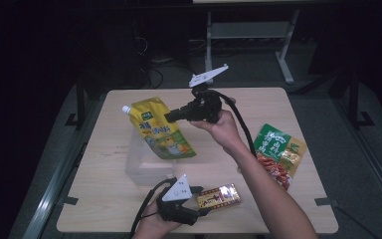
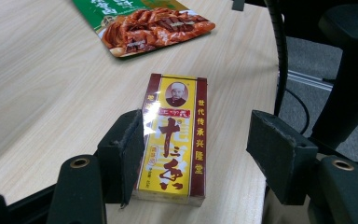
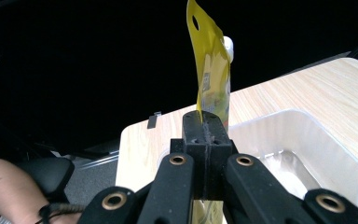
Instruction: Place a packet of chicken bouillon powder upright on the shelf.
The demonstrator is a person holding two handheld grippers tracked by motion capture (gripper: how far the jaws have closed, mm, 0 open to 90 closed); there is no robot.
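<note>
Yellow pouch hangs pinched in my right claw, just above the clear tub. My left claw stands wide around the spice box, lying lengthwise between its jaws on the counter.

The high view looks forward and down over the whole tabletop, while each tongs camera sits low and close, the left facing the yellow box, the right beside the clear tub, both visible from above.
</note>
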